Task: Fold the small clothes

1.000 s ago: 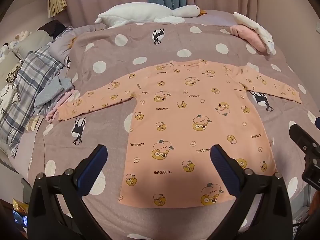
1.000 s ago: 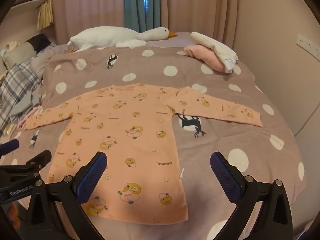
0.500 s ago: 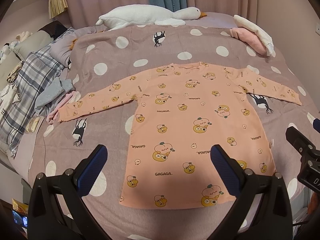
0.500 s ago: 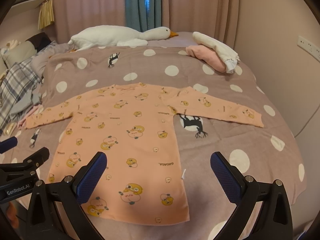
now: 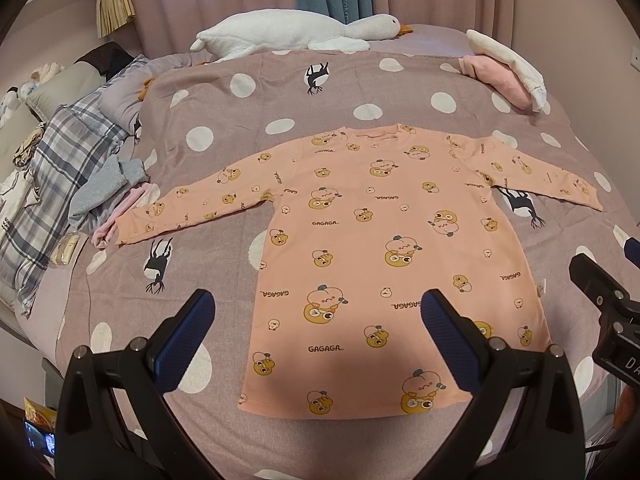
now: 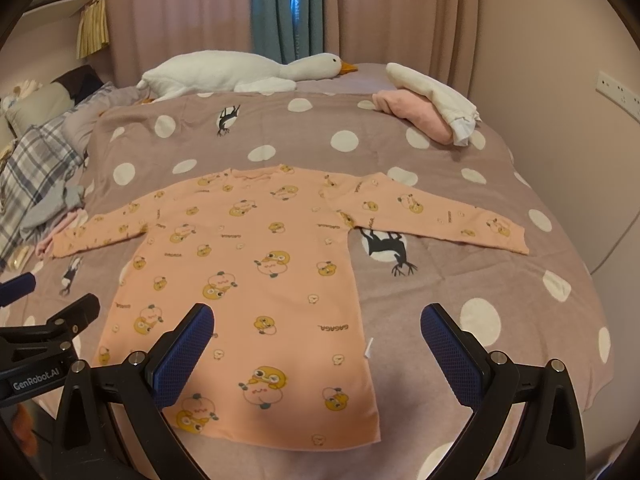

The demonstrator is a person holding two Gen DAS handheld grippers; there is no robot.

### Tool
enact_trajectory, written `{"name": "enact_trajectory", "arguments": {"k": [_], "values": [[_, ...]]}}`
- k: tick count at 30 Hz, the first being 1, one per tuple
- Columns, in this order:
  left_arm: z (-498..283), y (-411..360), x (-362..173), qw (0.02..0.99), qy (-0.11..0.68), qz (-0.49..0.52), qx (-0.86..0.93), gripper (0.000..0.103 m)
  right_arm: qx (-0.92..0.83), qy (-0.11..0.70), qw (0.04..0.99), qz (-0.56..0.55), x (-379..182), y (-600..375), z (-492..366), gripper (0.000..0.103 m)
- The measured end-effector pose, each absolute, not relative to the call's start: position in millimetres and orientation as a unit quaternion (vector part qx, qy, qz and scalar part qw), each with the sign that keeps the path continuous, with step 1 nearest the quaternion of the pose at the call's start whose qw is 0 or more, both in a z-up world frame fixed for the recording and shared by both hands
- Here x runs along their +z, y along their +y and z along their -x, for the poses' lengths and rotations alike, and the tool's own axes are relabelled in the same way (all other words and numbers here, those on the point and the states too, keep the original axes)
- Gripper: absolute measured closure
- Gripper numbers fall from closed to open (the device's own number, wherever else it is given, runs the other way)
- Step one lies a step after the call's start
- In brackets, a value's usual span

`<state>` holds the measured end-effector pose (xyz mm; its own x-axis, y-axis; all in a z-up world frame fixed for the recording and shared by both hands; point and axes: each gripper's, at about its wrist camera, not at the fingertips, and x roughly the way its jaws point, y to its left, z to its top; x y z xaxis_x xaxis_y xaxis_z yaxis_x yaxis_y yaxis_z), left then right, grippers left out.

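Observation:
A small peach long-sleeved shirt [image 5: 384, 248] [image 6: 256, 272] printed with cartoon ducks lies flat on the spotted bedspread, both sleeves spread out and the hem toward me. My left gripper [image 5: 318, 320] hovers open above the hem's left half, holding nothing. My right gripper [image 6: 316, 332] hovers open above the hem's right corner, also holding nothing. Each gripper shows at the edge of the other's view: the right one [image 5: 600, 300] and the left one [image 6: 48, 336].
The mauve bedspread with white dots [image 5: 240, 84] covers the bed. A white goose plush [image 5: 296, 34] lies at the head. Folded pink and white clothes [image 5: 504, 68] sit at the back right. A plaid and grey heap [image 5: 72, 168] lies at the left, touching the sleeve cuff.
Both views have shifted slightly: the shirt sits a little lower and closer in frame. The shirt itself has not moved, and both grippers stay open.

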<state>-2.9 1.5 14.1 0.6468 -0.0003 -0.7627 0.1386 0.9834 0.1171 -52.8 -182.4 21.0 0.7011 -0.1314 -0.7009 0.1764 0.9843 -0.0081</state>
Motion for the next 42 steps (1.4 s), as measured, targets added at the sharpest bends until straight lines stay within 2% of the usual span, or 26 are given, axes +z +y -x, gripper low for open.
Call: {"name": "enact_trajectory", "arguments": {"k": [42], "values": [[1.5,0.8,14.8,0.904,0.419,-0.083,-0.038,0.0,-0.082,0.381,0.92,-0.032,15.1,-179.0,50.6,0.001]]}}
